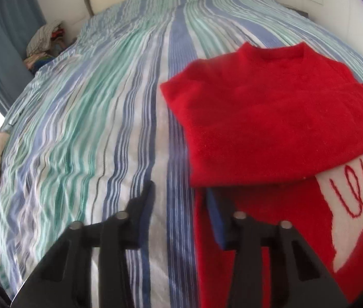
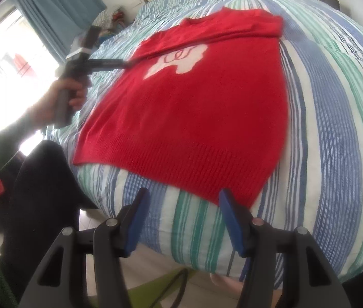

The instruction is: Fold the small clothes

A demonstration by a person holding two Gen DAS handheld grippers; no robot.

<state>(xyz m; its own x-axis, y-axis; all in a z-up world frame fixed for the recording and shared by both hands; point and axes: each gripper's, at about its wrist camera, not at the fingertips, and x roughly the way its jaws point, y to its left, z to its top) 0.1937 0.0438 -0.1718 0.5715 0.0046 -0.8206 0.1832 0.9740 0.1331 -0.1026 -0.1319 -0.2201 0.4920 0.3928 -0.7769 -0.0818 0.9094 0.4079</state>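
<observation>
On the striped bedspread (image 2: 335, 107) lies the red sweater (image 2: 189, 107), spread flat with its ribbed hem toward me and its collar at the far end. Its top part is folded down across the chest, so the fold partly covers the white patch with red stitching (image 2: 178, 60). From my left wrist view the same sweater (image 1: 271, 118) fills the right side, the folded layer lying over the patch (image 1: 355, 205).

My left gripper (image 1: 181, 200) hovers at the sweater's left edge, fingers spread wide, one blue pad over the bedspread (image 1: 91, 128) and the other over red knit; it grips nothing. From the right wrist view I see my left hand (image 2: 66, 95) around that tool's handle, its fingers reaching toward the fold.

My right gripper (image 2: 184, 205) hangs just short of the hem, jaws wide apart and empty.

Blue curtains (image 2: 60, 7) hang beside a bright window (image 2: 7, 51), and a heap of clothes (image 1: 45, 41) sits past the bed's far corner.
</observation>
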